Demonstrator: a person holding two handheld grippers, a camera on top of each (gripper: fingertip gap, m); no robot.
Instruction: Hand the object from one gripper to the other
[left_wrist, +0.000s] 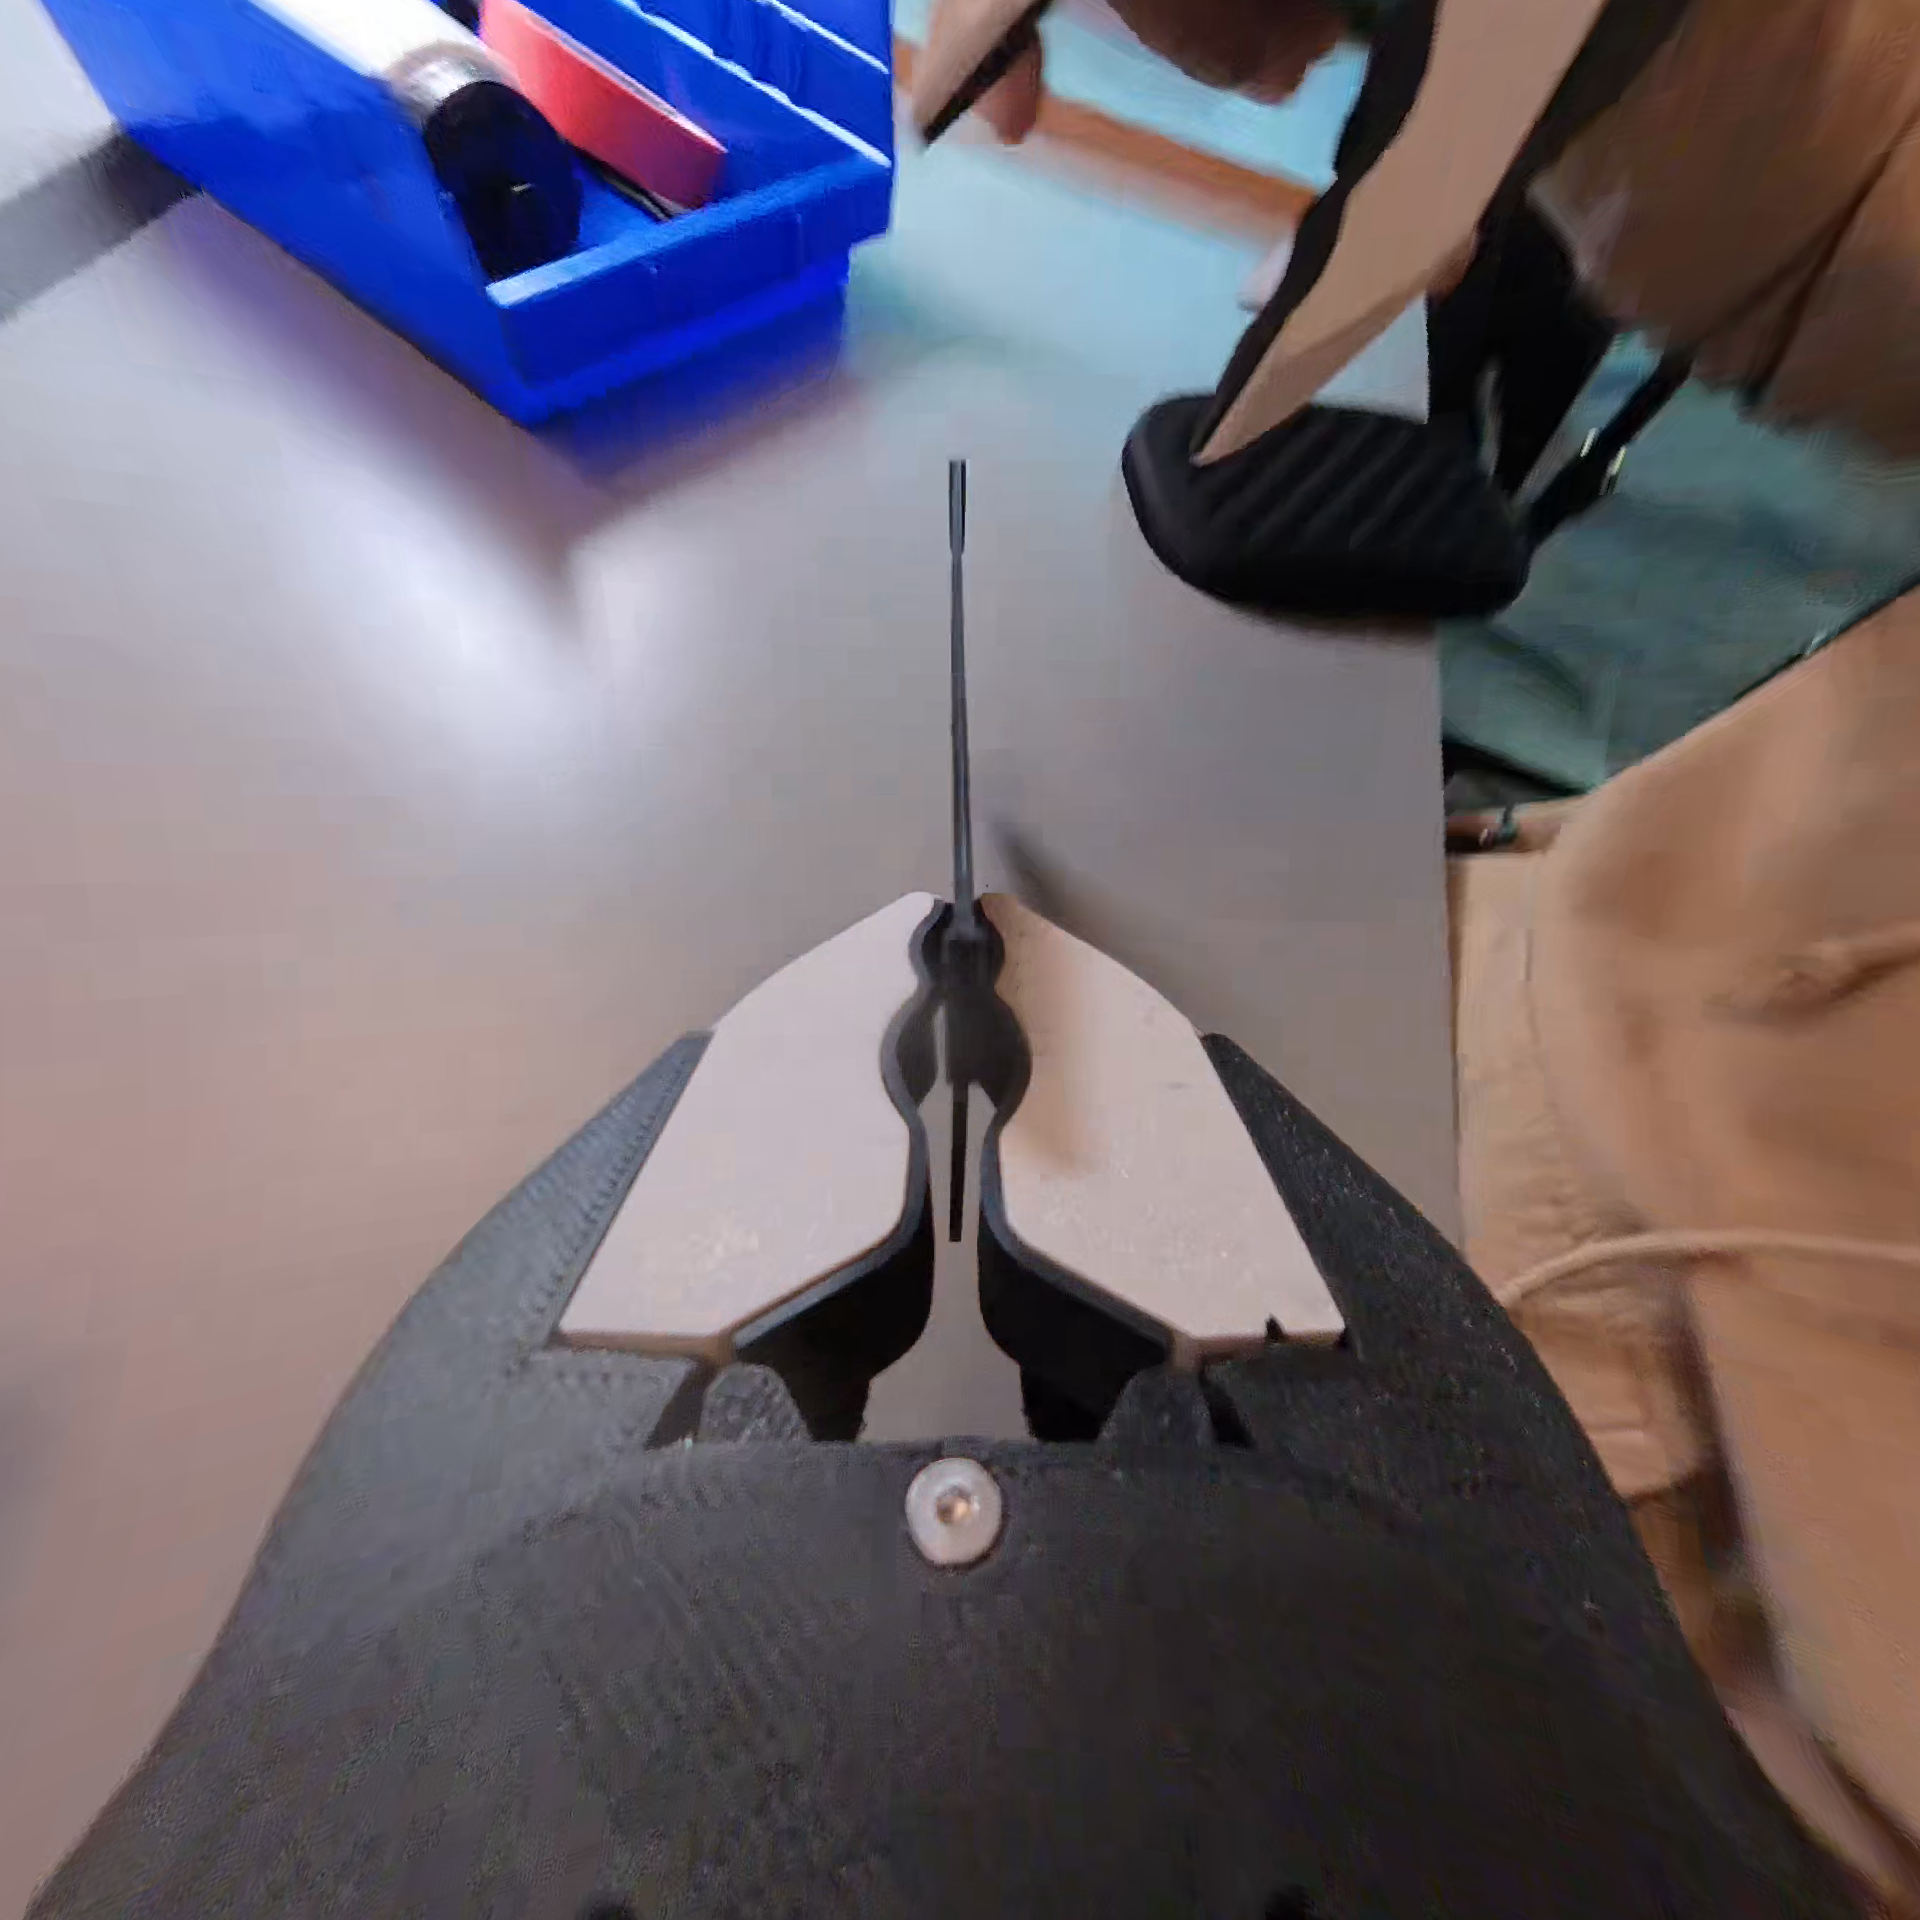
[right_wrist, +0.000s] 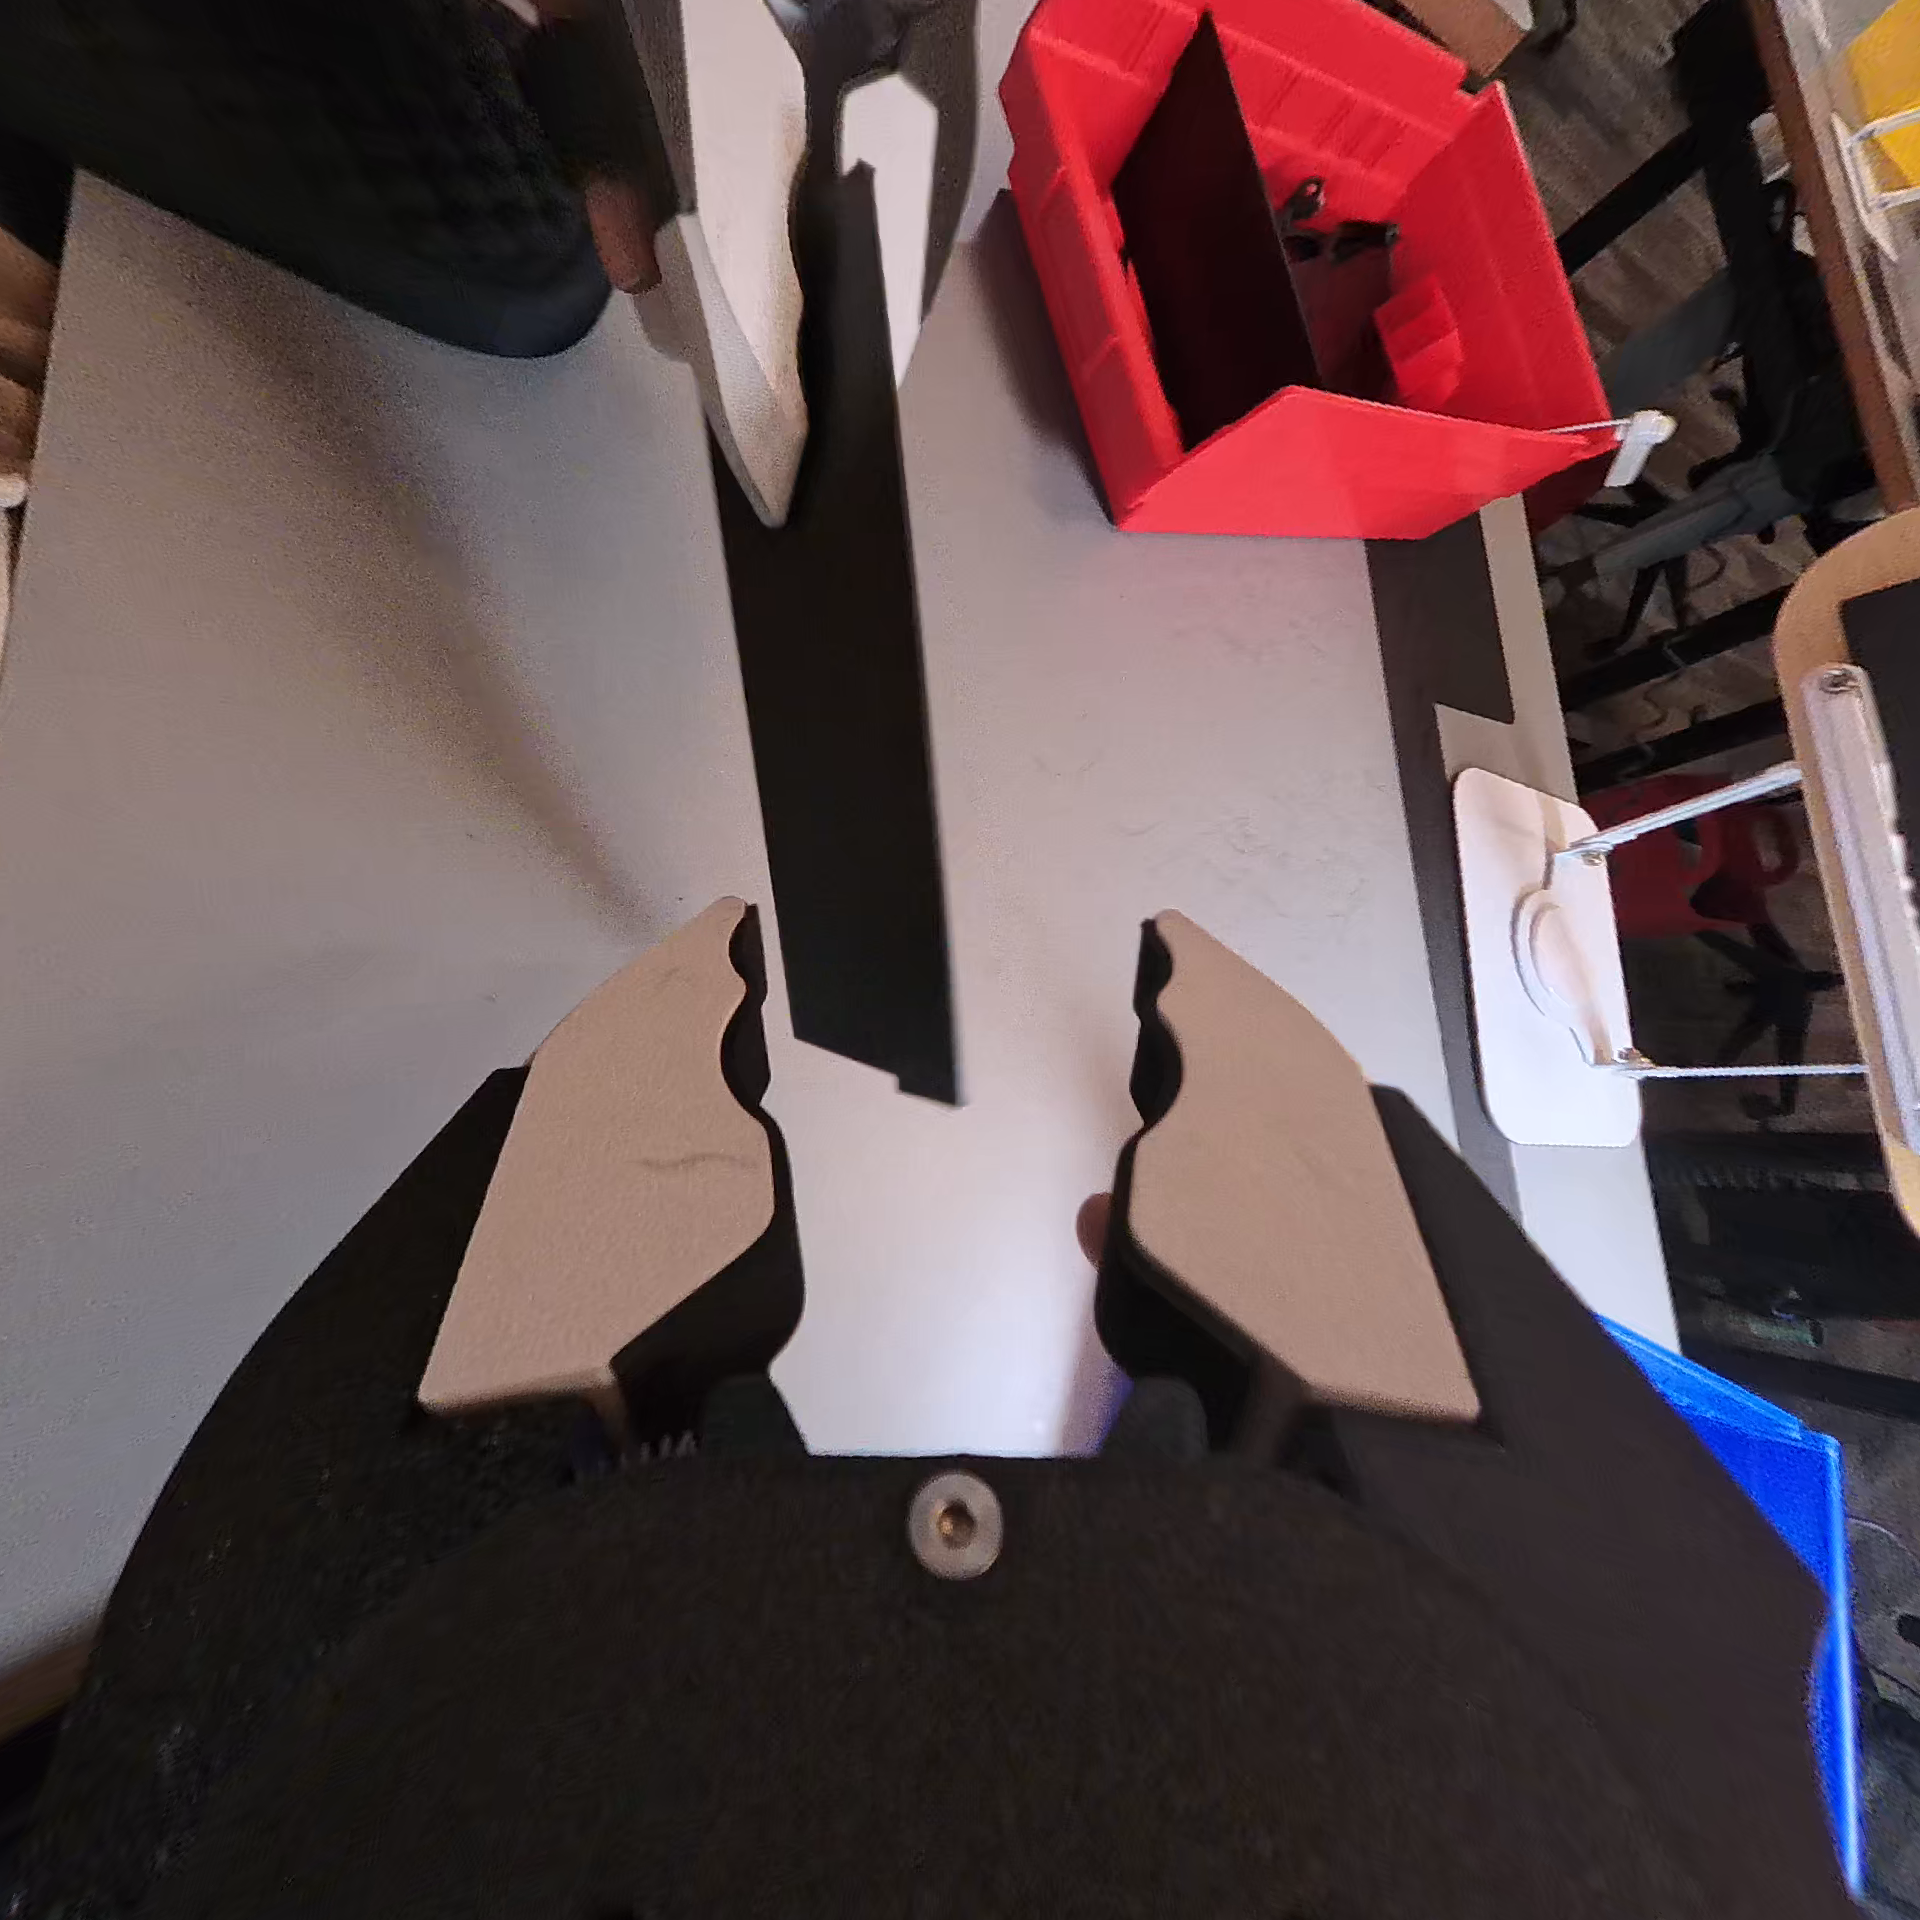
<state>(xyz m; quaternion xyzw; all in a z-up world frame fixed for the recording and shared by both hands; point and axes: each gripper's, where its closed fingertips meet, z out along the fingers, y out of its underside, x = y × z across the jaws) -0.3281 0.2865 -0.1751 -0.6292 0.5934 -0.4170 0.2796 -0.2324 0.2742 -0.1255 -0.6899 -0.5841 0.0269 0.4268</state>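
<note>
Now my left gripper (left_wrist: 961, 925) pinches the black strip (right_wrist: 847, 665) edge-on over the table (left_wrist: 364, 727), its free end reaching between my spread right gripper (right_wrist: 951, 1023) from twelve o'clock, so I judge the next move is closing the right, then releasing the left.

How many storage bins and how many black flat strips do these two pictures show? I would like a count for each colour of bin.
Blue bin: 1
Red bin: 1
Black flat strip: 1, held edge-on between the left gripper fingers
Total: 3
</note>
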